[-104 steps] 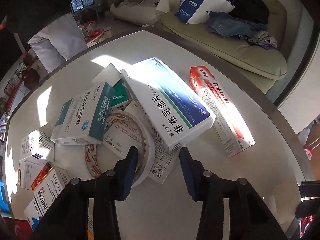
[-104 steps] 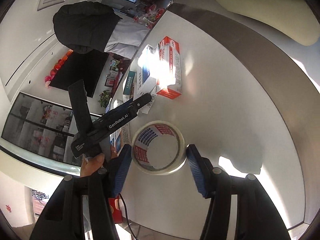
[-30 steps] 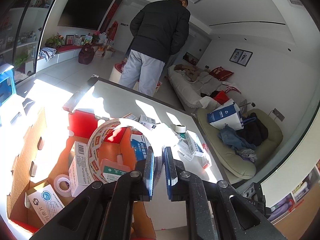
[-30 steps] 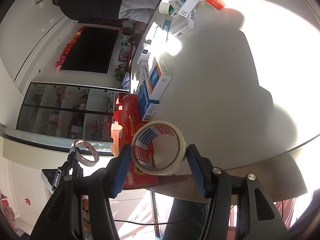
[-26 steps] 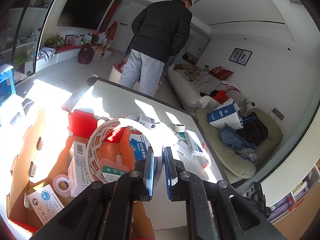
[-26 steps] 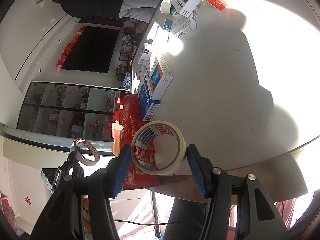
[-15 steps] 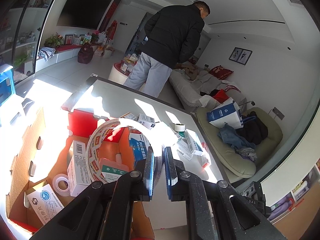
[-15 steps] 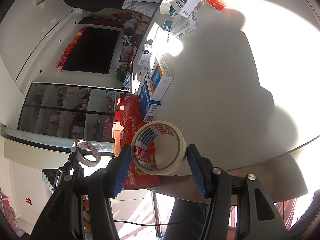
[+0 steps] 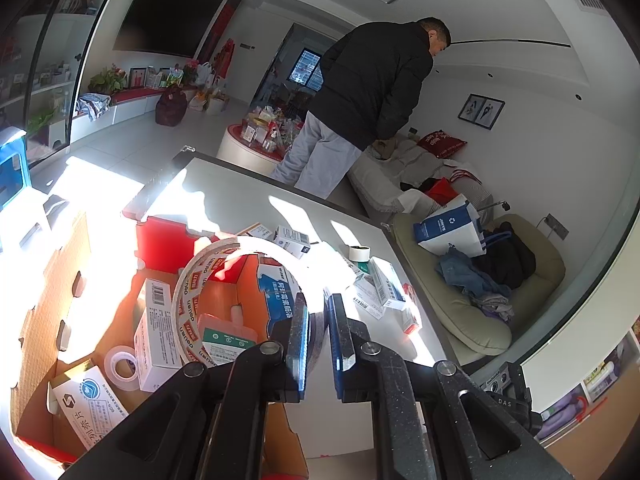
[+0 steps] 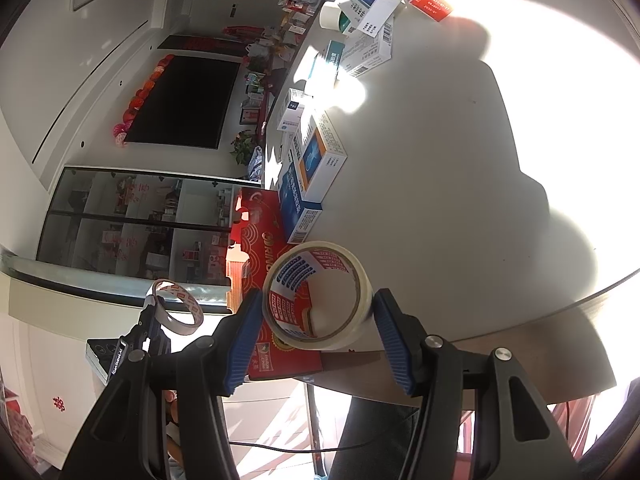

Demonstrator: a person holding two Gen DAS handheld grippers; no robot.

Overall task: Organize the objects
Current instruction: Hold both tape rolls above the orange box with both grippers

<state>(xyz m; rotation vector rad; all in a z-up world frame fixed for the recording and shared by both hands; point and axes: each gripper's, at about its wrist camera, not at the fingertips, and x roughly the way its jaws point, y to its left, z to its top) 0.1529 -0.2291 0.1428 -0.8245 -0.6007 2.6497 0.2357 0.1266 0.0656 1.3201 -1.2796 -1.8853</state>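
Translucent tape roll [image 10: 320,300] between ribbed fingers [image 10: 390,336]

My left gripper [image 9: 317,334]: black body, blue ribbed pads. Thin tape ring [image 9: 208,276] in it: white rim, red-and-white printed inner band. My right gripper [image 10: 316,330]: same black, blue pads. Wide tape roll [image 10: 320,300] there: cream outside, core printed in red and blue blocks. Carton [image 9: 48,292]: brown cardboard inside, red outside with pale wave pattern. Boxes [image 9: 156,332] in it: mostly white, one with blue print. Table [image 10: 440,160]: pale grey, sun-bleached white patch. Person [image 9: 360,96]: black jacket, light grey trousers.
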